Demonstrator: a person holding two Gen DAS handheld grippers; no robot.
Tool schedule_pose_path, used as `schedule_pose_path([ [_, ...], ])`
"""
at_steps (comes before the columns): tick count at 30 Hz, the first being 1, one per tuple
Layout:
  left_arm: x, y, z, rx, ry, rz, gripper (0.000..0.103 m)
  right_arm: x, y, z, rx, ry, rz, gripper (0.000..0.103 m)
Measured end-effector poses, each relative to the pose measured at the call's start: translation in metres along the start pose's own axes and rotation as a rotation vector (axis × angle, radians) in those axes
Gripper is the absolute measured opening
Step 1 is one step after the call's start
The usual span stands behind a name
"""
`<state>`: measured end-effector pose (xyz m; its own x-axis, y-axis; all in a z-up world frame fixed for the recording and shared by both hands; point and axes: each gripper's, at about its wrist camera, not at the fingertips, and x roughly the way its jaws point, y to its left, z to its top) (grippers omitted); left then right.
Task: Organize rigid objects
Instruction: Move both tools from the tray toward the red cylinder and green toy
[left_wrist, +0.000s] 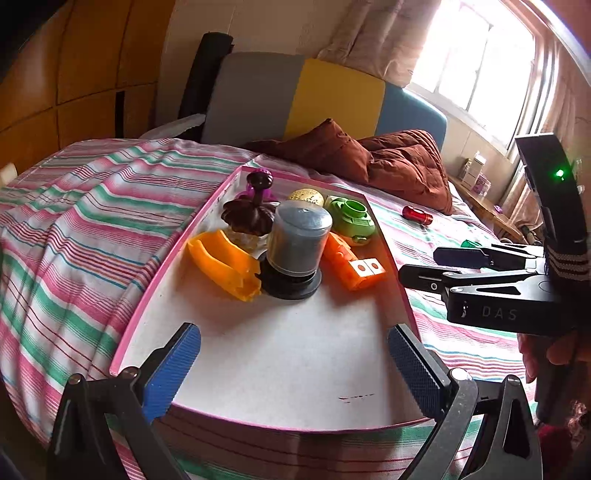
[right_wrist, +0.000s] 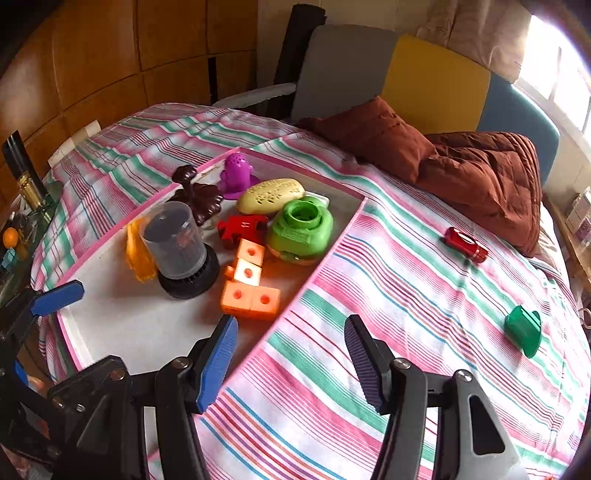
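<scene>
Both the left tongs (left_wrist: 293, 365) and right tongs (right_wrist: 290, 363) hang released and empty by the pink tray (right_wrist: 334, 245), so fetching the red cylinder (right_wrist: 466, 244) or green piece (right_wrist: 523, 329) off the bed likely comes next

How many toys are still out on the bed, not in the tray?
2. A red toy lies on the striped sheet near the brown blanket, and a green one lies nearer, toward the right edge. More could be hidden outside the view.

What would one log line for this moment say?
tray: holds most toys | red car, green cup: loose on bedsheet | right gripper: open, empty | left gripper: open, empty
</scene>
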<state>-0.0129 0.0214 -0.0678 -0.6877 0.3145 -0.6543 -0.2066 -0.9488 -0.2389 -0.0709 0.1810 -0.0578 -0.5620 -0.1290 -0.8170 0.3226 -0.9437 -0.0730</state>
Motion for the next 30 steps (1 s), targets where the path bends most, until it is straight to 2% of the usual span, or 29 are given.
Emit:
schedule_pose_path([
  [11,-0.007,-0.024,-0.004,0.041,0.002,-0.091,0.102,-0.001,-0.052,-0.031,0.085,0.049,-0.065,0.061],
  [25,-0.011,-0.088,0.002,0.187,0.022,-0.203,0.103,0.001,-0.137,-0.093,0.202,0.142,-0.152,0.061],
  [30,-0.006,-0.116,0.016,0.234,0.029,-0.217,0.103,0.0,-0.169,-0.109,0.356,0.12,-0.13,0.061],
])
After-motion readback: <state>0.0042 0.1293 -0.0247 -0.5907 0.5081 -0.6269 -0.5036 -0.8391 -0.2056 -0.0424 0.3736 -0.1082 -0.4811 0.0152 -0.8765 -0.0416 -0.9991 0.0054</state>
